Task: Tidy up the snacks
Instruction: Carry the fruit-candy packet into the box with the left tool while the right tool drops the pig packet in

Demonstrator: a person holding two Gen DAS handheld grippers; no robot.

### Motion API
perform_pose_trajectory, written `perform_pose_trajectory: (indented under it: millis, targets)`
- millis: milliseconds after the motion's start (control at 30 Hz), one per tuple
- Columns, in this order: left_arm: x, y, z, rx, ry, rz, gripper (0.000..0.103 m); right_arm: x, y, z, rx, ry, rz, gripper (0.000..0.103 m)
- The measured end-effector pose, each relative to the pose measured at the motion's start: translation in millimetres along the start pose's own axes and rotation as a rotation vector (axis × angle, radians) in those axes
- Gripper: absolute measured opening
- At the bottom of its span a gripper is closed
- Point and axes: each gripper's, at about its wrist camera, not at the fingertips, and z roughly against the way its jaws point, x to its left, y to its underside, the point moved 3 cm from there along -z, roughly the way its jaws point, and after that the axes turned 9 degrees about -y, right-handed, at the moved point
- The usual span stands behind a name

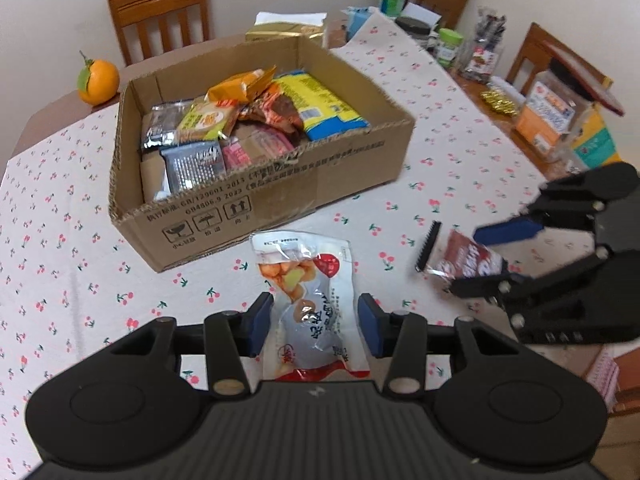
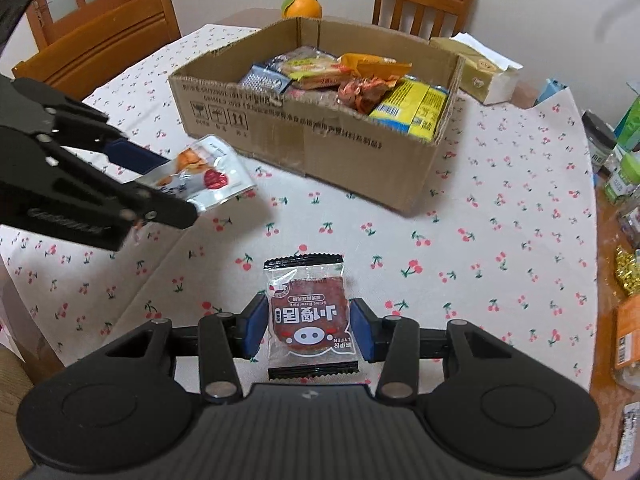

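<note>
Two handheld grippers each hold one snack above a table [image 2: 460, 216] covered by a white cloth printed with cherries. The left gripper [image 1: 312, 322] has its blue-padded jaws closed on a clear pouch of orange and pale snacks [image 1: 308, 300], which appears lifted off the cloth, though the wide lens makes that hard to judge. The right gripper [image 2: 308, 326] has its jaws closed on the sides of a small red pork-snack packet [image 2: 308, 312] showing a cartoon pig snout. Beyond both grippers sits an open cardboard box [image 2: 320, 140] already filled with assorted snack packets, including a yellow and blue bag [image 2: 412, 110]. An orange [image 2: 302, 6] rests behind the box, with wooden chairs [image 2: 424, 0] around the table.
</note>
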Motion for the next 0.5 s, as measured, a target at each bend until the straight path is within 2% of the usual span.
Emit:
perform_pose_trajectory:
  millis: [233, 500]
  targets:
    - [14, -5, 35, -0.035, 0.027, -0.026, 0.045, 5, -33, 28, -0.075, 0.003, 0.034, 0.05]
    - [29, -7, 50, -0.046, 0.035, -0.011, 0.045, 0, -82, 38, -0.156, 0.03, 0.088, 0.051]
